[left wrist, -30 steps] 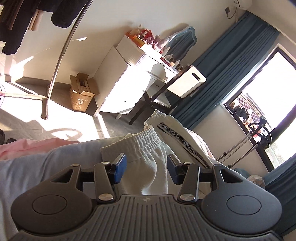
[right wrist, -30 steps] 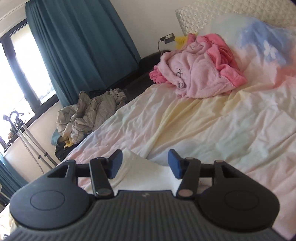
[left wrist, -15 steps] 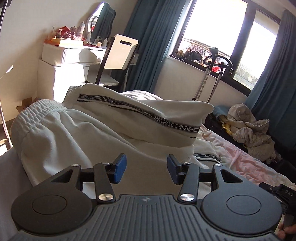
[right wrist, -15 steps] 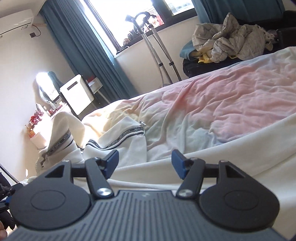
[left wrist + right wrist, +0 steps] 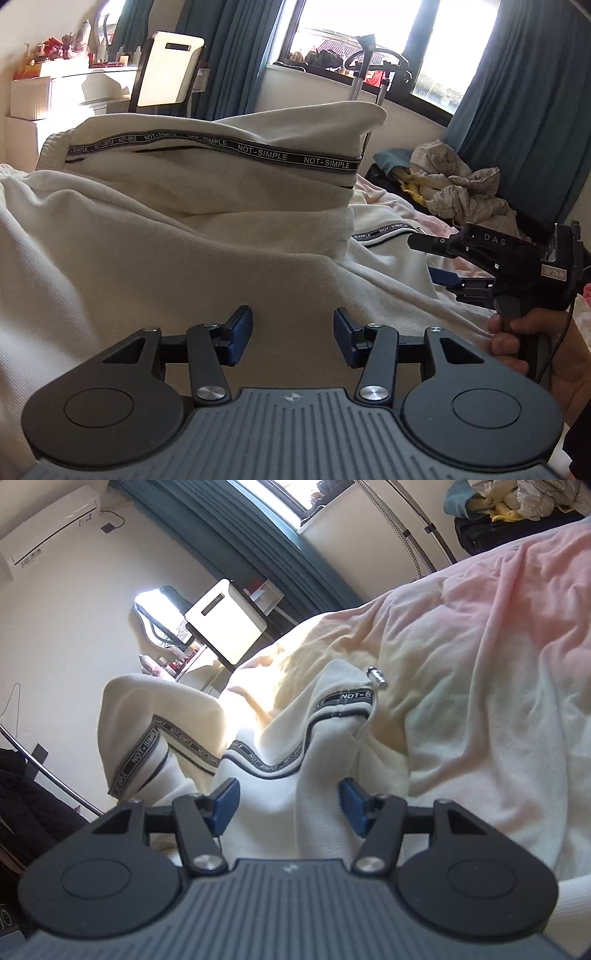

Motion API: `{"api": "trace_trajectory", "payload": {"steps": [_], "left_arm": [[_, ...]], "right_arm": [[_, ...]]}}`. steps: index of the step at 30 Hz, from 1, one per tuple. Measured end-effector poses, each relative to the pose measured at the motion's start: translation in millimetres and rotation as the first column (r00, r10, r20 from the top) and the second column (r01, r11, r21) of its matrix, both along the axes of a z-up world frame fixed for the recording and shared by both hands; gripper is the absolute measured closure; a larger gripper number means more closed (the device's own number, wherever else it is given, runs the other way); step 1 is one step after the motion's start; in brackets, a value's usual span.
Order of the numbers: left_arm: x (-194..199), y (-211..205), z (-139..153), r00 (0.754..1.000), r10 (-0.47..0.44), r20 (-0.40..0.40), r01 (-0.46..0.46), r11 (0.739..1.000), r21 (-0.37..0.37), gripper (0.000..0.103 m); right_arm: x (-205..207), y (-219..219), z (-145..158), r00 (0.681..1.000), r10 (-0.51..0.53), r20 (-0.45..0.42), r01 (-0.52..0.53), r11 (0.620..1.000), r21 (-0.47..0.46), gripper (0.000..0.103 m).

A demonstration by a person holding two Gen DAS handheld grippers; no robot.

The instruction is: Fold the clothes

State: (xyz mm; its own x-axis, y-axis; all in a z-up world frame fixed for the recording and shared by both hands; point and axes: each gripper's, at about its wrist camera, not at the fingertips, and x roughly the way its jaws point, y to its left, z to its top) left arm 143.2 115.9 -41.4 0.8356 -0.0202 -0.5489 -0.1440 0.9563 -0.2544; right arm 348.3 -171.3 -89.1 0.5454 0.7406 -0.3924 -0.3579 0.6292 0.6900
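Cream-white sweatpants (image 5: 184,236) with a black "NOT-SIMPLE" stripe lie rumpled on the bed and fill the left wrist view. My left gripper (image 5: 293,334) is open just above the cloth, holding nothing. My right gripper (image 5: 290,806) is open over a raised fold of the same pants (image 5: 325,738), whose cuff with a metal cord tip points away. The right gripper also shows in the left wrist view (image 5: 436,258), held by a hand at the right edge, its fingers over the pants' edge.
The bed sheet (image 5: 498,664) is pink, yellow and white, and wrinkled. A pile of grey clothes (image 5: 454,188) lies by the window beyond the bed. A chair (image 5: 166,74), a white dresser (image 5: 55,96) and blue curtains (image 5: 517,92) stand behind. A clothes rack (image 5: 44,768) is at the left.
Both grippers have swung round and come closer to the white pants. The right gripper has come into the left wrist view and now hovers over a pant fold. Both stay open.
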Motion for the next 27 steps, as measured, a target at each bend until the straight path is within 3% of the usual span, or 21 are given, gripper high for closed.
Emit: {"api": "trace_trajectory", "payload": {"steps": [3,5,7,8,9,13,18,23,27], "left_arm": [[-2.8,2.2,0.1,1.000,-0.001,0.019,0.001,1.000,-0.017,0.050],[-4.0,3.3,-1.0,1.000,0.001,0.016,0.000,1.000,-0.022,0.050],[-4.7,4.2,-0.5,1.000,0.008,0.016,-0.008,1.000,-0.017,0.050],[-5.3,4.6,0.6,1.000,0.014,0.021,-0.014,1.000,-0.011,0.050],[-6.2,4.9,0.2,1.000,0.019,0.021,-0.019,1.000,-0.009,0.050],[-9.4,2.5,2.9,1.000,0.017,0.020,-0.017,1.000,0.000,0.050],[-14.3,-5.1,7.4,0.999,0.006,0.048,-0.008,0.999,0.037,0.050],[-12.8,-8.8,6.2,0.999,-0.001,0.047,-0.002,0.998,0.059,0.050],[-11.6,-11.7,5.2,0.999,-0.006,0.046,0.003,0.997,0.076,0.050]], "right_arm": [[6.5,4.6,-6.1,0.993,-0.108,-0.039,0.101,0.984,-0.144,0.040],[5.3,10.2,-9.2,0.989,-0.139,-0.054,0.127,0.975,-0.185,0.040],[-5.4,18.5,-3.4,0.990,-0.138,0.012,0.137,0.960,-0.242,0.061],[-9.0,21.8,-1.1,0.989,-0.145,0.031,0.148,0.953,-0.265,0.084],[-10.9,23.6,2.5,0.986,-0.161,0.038,0.165,0.948,-0.273,0.089],[-22.4,24.4,40.4,0.957,-0.228,0.177,0.272,0.919,-0.286,0.091],[-16.3,-11.6,93.2,0.907,-0.338,0.250,0.403,0.869,-0.288,0.092],[0.6,-93.5,135.4,0.817,-0.486,0.310,0.569,0.768,-0.294,0.092],[7.9,-157.1,149.3,0.740,-0.572,0.353,0.671,0.659,-0.340,0.092]]}}
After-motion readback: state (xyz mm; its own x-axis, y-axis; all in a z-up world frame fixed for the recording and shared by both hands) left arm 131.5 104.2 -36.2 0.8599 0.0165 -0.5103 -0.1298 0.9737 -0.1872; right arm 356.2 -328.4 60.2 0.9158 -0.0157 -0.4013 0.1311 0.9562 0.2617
